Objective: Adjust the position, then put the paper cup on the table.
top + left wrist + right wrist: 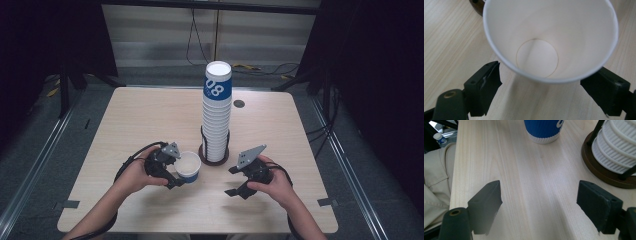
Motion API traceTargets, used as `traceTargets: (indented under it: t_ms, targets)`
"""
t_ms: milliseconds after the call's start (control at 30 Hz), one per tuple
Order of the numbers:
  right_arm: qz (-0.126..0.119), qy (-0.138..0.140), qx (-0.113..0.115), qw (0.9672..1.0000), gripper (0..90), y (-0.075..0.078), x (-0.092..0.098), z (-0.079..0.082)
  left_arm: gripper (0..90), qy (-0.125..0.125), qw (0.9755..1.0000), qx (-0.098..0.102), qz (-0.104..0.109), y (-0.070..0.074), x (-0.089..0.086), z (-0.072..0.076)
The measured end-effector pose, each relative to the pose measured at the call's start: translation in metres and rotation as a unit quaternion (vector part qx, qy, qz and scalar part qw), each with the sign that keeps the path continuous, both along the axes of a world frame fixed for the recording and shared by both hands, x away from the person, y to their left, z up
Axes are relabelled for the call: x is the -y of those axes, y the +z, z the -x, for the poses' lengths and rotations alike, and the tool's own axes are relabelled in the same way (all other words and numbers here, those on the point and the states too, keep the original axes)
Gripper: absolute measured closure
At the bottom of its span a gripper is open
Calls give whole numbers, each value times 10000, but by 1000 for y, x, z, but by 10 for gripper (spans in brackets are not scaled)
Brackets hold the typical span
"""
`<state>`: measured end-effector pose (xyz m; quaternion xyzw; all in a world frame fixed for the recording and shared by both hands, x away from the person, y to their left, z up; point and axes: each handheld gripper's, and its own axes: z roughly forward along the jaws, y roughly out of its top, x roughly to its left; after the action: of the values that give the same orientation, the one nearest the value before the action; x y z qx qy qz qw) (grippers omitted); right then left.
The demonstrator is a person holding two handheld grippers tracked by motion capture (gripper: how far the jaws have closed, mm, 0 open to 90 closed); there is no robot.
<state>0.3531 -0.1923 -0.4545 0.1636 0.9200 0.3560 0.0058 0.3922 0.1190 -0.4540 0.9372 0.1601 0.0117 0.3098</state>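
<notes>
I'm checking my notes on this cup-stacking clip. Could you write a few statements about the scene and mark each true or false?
1. A tall stack of cups stands in a holder on the table. True.
2. The single cup lies on its side. False: it stands upright, mouth up.
3. The single cup is empty. True.
4. The right gripper holds a cup. False: its jaws stand open over bare table.
5. The left gripper is at the single cup, one jaw on each side. True.

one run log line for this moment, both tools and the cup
left tool: open around single cup, pads not touching | cup: upright on table, empty | right tool: open, empty | cup stack: in holder behind
</notes>
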Motion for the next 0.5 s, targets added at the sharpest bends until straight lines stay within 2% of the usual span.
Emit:
traceTargets:
  t_ms: [200,233,267,300,367,400,433,500]
  targets:
    - [-34,-19,16,10000,190,1,1,-1,163,73,10000,48,44,1,-12,2]
    - [-51,-14,30,10000,190,1,1,-2,163,3,10000,73,-44,1,-15,1]
    - [-60,-10,14,10000,190,1,1,-3,163,15,10000,72,-30,1,-17,1]
    - [-49,-16,7,10000,190,1,1,-3,163,146,9999,36,79,-1,-18,2]
    - [-60,-29,6,10000,190,0,1,-4,163,55,10000,38,-24,-1,-22,1]
    - [-53,-10,-2,10000,190,-1,2,-4,163,169,9998,27,28,-3,-23,2]
    - [-32,-15,-6,10000,190,-2,2,-4,163,77,9999,62,-54,-3,-25,1]
    - [-18,-44,-30,10000,190,-2,3,-3,163,197,9998,45,-61,-4,-27,2]
